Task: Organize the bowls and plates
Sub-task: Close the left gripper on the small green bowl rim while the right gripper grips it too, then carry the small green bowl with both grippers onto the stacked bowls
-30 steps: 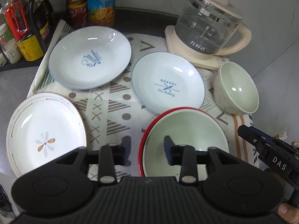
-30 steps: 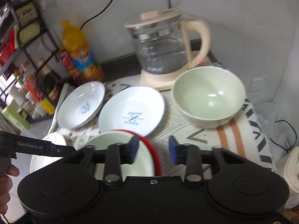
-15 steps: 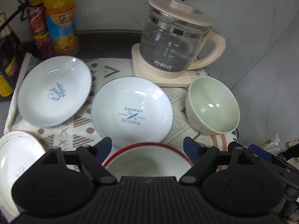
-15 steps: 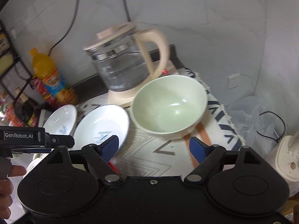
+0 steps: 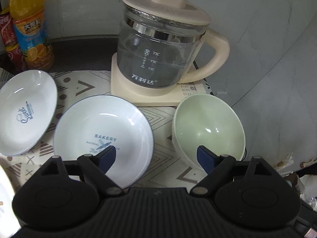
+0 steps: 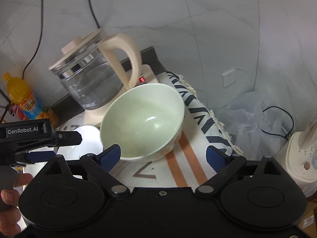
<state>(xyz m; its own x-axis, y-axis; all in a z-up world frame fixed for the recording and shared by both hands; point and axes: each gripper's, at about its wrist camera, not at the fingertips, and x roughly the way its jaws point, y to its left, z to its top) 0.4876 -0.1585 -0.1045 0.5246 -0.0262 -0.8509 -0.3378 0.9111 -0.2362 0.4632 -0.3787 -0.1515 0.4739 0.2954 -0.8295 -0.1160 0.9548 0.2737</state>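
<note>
- left gripper (image 5: 154, 157) spread wide, nothing in it, hanging betw the BAKERY plate (image 5: 103, 140) and the green bowl (image 5: 208, 129)
- right gripper (image 6: 163, 155) wide open too, bowl right in front of its left finger
- bowl sits near the mat (image 5: 164, 123)'s right edge, on the counter
- glass kettle (image 5: 162, 47) just behind the bowl, crowds the back edge
- "Sweet" plate (image 5: 25, 111) at the mat's left side, juice bottle (image 5: 29, 31) behind it
</note>
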